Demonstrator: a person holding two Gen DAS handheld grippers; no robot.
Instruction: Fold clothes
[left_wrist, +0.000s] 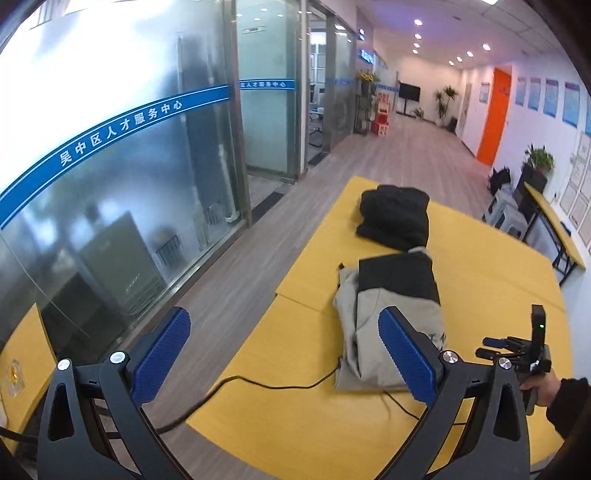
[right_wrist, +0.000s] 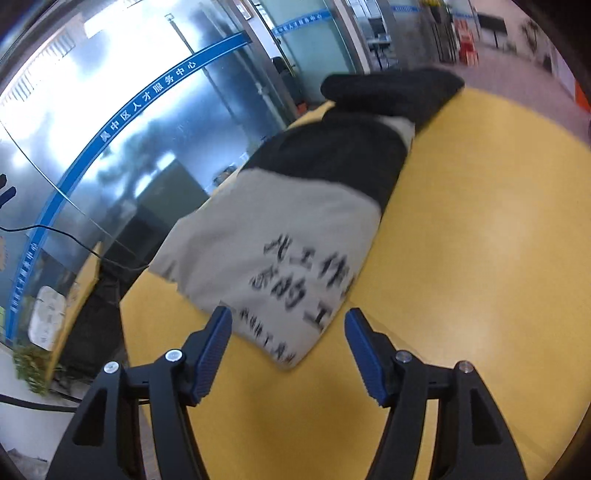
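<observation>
Both tools released, gripping nothing: right tool (right_wrist: 288, 345) hovers just short of the beige-and-black garment (right_wrist: 280, 229), left tool (left_wrist: 284, 354) raised beside it. Garment lies folded on the yellow counter (left_wrist: 480, 266); judged soft, light, limp, best pinched at its near printed corner. Beyond the garment, touching it: a black folded bundle (left_wrist: 395, 216).

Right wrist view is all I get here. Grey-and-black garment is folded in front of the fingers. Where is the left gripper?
Observer: The left gripper is open, past the table's left edge; only its right finger overlaps the grey-and-black garment.
Operator: Is the black garment folded too?
Observer: Yes, the black garment lies as a compact bundle just beyond the grey one.
Operator: That cable?
Observer: The black cable runs across the yellow table and under the grey garment's near edge.
</observation>
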